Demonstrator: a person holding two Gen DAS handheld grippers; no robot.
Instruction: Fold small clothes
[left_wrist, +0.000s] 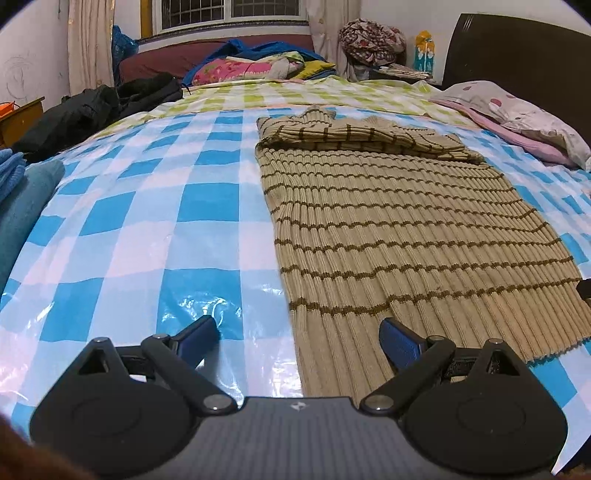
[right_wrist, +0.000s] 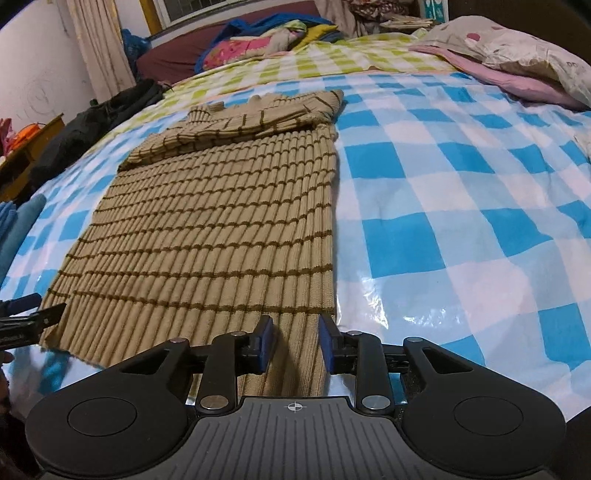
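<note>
Around the work there is plenty: a black jacket (left_wrist: 99, 110) slumped at the bed's left edge, blue folded fabric (left_wrist: 22, 192) nearer, a pale pillow (left_wrist: 517, 114) on pink cloth to the right, bright bedding (left_wrist: 255, 66) heaped under the window. None of it touches the beige ribbed sweater (left_wrist: 406, 229), which lies flat on the glossy blue-and-white checked cover (left_wrist: 147, 229) – thin brown stripes, sleeves folded across its top. The left gripper (left_wrist: 299, 332) gapes wide over the hem's left corner, pads clear. The right gripper (right_wrist: 295, 343) stands narrowly parted over the hem's right edge, fabric between the blue pads; whether they press it is unclear
</note>
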